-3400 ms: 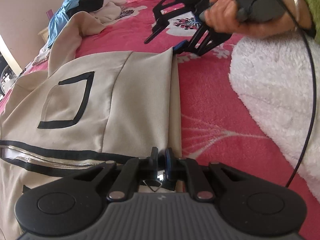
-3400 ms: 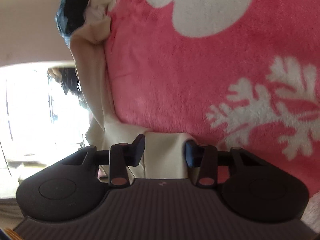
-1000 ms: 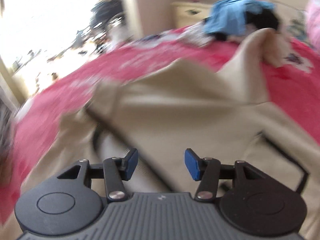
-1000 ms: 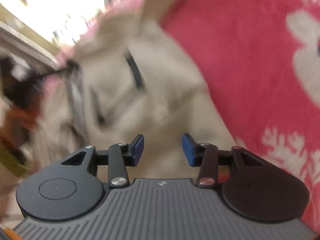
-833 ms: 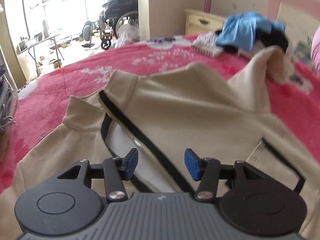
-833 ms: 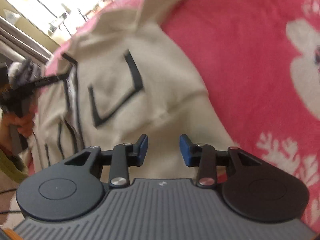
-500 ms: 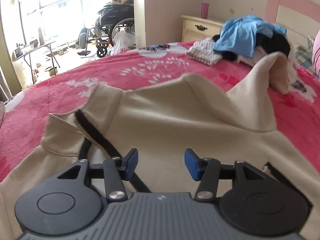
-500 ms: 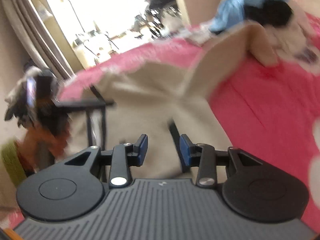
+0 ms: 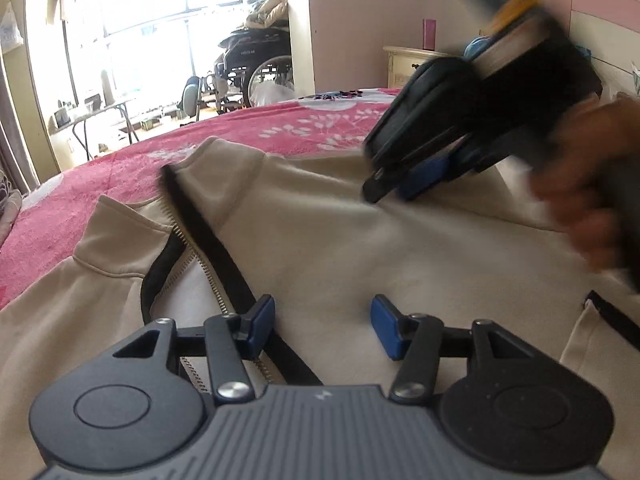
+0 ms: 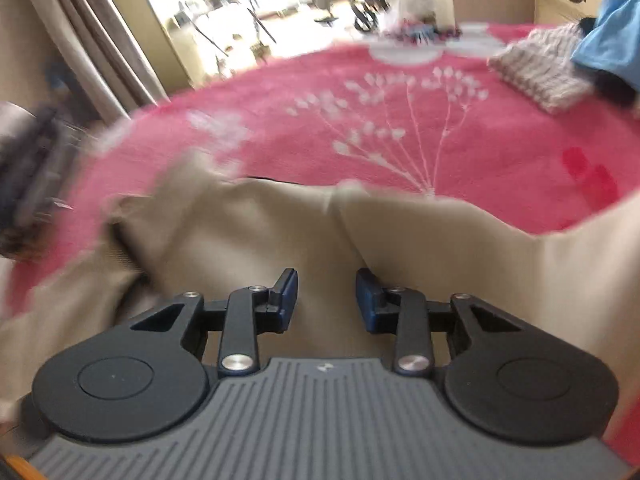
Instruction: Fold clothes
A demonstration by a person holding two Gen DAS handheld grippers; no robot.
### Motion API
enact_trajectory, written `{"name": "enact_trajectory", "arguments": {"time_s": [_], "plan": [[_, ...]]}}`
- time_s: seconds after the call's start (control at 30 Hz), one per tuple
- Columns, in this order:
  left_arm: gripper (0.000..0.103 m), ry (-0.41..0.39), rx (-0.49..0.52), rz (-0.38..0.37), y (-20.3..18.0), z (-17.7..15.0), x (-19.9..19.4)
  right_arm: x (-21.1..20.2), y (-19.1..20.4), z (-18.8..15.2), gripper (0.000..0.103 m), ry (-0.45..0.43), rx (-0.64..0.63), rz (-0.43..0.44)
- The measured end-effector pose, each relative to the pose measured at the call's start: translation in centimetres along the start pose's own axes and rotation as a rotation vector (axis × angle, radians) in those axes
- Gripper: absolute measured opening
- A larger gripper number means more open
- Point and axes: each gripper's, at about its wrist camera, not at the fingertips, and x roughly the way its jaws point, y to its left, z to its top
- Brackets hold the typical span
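Beige jacket (image 9: pixel 360 240) lies spread on the pink bed (image 9: pixel 100 184), its zip (image 9: pixel 208 276) undone near the collar. My left gripper (image 9: pixel 323 326) hangs just above the chest cloth, jaws opening, about half apart, nothing between them. My right gripper (image 10: pixel 326 300) is over the shoulder, jaws closing but still gapped, gripping nothing. A blue garment (image 10: pixel 612 32) lies well apart.

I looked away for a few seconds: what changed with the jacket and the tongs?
Both tongs let go of the beige jacket's edge. The right tongs swung over to its collar end, jaws closing, nothing between them. The left tongs are open near the zipper. The jacket stays on the pink blanket.
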Motion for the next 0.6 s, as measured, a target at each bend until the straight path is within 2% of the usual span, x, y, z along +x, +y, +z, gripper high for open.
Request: {"name": "enact_trajectory", "arguments": {"time_s": [0.07, 0.23, 0.33, 0.37, 0.43, 0.53, 0.57, 0.6], "plan": [[0.055, -0.004, -0.003, -0.002, 0.0, 0.0, 0.0, 1.8, -1.0, 0.9, 0.020, -0.030, 0.045, 0.013], [0.056, -0.012, -0.015, -0.009, 0.2, -0.1, 0.0, 0.9, -1.6, 2.0, 0.022, -0.065, 0.149, 0.053], [0.056, -0.014, -0.016, -0.009, 0.2, -0.2, 0.0, -1.6, -1.6, 1.9, 0.023, -0.115, 0.166, 0.094], [0.056, -0.015, -0.016, -0.009, 0.2, -0.2, 0.0, -2.5, -2.0, 1.8, 0.025, -0.131, 0.197, 0.099], [0.056, -0.015, -0.017, -0.010, 0.2, -0.2, 0.0, -4.7, -3.8, 1.1, 0.031, -0.169, 0.331, 0.172], [0.056, -0.016, -0.015, -0.007, 0.1, -0.2, 0.0, -8.7, -7.6, -1.6, 0.039, -0.226, 0.521, 0.249], [0.056, -0.016, -0.013, -0.005, 0.1, -0.2, 0.0, -10.3, -9.1, -2.8, 0.044, -0.257, 0.578, 0.245], [0.056, -0.016, -0.012, -0.003, 0.1, -0.2, 0.0, -11.9, -10.9, -3.9, 0.046, -0.290, 0.627, 0.218]]}}
